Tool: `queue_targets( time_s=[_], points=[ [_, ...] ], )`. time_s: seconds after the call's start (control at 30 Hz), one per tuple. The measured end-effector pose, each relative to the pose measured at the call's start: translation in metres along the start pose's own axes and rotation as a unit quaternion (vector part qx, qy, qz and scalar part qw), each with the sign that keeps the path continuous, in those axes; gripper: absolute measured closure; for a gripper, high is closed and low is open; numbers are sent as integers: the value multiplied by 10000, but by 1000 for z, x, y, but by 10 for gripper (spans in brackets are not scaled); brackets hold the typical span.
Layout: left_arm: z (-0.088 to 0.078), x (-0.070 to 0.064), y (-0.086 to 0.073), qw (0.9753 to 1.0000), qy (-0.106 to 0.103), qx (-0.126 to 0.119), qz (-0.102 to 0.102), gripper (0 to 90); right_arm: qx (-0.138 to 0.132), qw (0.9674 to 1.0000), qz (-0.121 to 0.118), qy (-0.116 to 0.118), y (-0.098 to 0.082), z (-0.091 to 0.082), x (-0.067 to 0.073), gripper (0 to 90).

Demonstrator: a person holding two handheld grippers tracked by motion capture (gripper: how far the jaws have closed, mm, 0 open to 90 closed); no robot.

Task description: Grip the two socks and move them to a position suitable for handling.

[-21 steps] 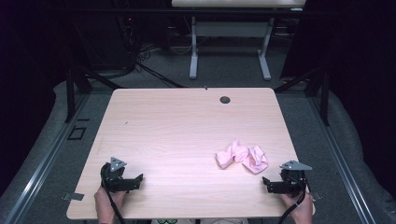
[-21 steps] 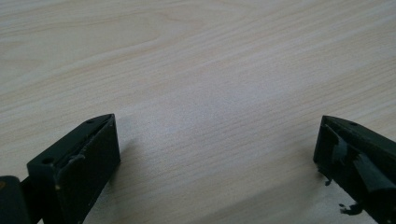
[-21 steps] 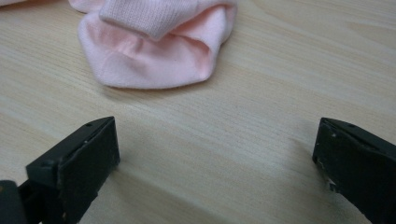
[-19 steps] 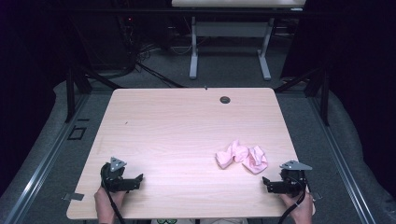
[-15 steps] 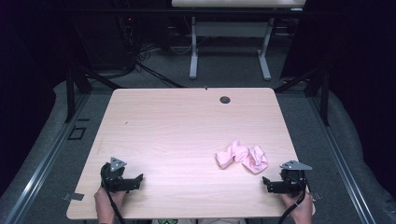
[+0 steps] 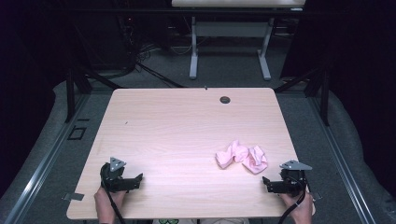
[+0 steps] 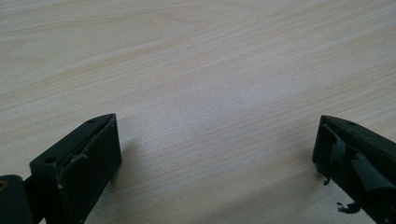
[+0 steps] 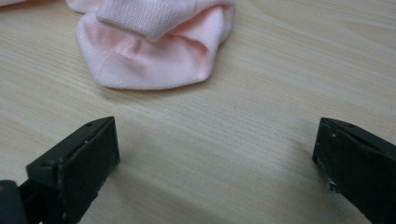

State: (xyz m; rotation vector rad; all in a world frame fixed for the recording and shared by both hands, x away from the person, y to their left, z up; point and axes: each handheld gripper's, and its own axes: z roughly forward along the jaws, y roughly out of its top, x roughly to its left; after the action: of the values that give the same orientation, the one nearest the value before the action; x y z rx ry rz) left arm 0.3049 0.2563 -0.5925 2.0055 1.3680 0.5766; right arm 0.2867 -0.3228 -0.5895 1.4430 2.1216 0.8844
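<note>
A crumpled pink cloth [image 6: 242, 157] lies on the light wooden table [image 6: 187, 130], toward its right front. The right gripper view shows the same pink cloth [image 8: 154, 42] just beyond the jaws, apart from them. My right gripper [image 6: 267, 183] rests near the table's front right corner, open, with bare wood between its jaws [image 8: 217, 154]. My left gripper [image 6: 138, 179] sits at the front left, also open and holding nothing [image 7: 217, 154]. A hand holds each gripper from the near edge.
A small dark round grommet [image 6: 225, 99] sits near the table's far edge. Beyond the table stand a white desk frame [image 6: 229, 46] and dark stands on grey carpet. A metal rail [image 6: 42, 158] runs along the floor at the left.
</note>
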Motion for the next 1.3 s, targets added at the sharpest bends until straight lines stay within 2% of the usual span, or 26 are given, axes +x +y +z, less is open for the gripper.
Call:
queue_targets(
  time_s=[0.07, 0.2, 0.37, 0.5, 0.63, 0.77, 0.87, 1.0, 1.2, 1.27, 1.3],
  points=[
    [0, 0, 0, 10000, -2, 6, -3, 10, -72, 9999, 51, -115, 0, -1, 1, 35],
    [0, 0, 0, 10000, 0, 4, 7, 13, -25, 9999, -40, -162, 1, -1, 3, 5],
    [0, 0, 0, 10000, -1, 3, 3, 13, 138, 9998, 112, 85, 5, 0, -3, 0],
    [0, 0, 0, 10000, 1, 4, 7, 13, 242, 9995, 126, 180, 10, -2, -5, 0],
    [0, 0, 0, 10000, 1, -2, -18, 15, 176, 9995, 121, 246, 24, -11, -3, 0],
    [0, 0, 0, 10000, 5, -12, -20, 15, 130, 9994, -47, 329, 43, -18, 1, 0],
    [0, 0, 0, 10000, 2, -1, -12, 15, 204, 9986, -224, 433, 58, -17, 7, 0],
    [0, 0, 0, 10000, 11, -27, -14, 19, 509, 9964, -472, 494, 75, -5, 14, 0],
    [0, 0, 0, 10000, 6, -15, -10, 20, 722, 9936, -738, 464, 88, 17, 25, 3],
    [-1, 0, 0, 10000, 5, -11, -14, 21, 770, 9929, -776, 476, 89, 24, 26, 26],
    [0, 0, 0, 10000, 6, -17, -10, 21, 803, 9925, -780, 488, 90, 27, 27, 74]
  ],
)
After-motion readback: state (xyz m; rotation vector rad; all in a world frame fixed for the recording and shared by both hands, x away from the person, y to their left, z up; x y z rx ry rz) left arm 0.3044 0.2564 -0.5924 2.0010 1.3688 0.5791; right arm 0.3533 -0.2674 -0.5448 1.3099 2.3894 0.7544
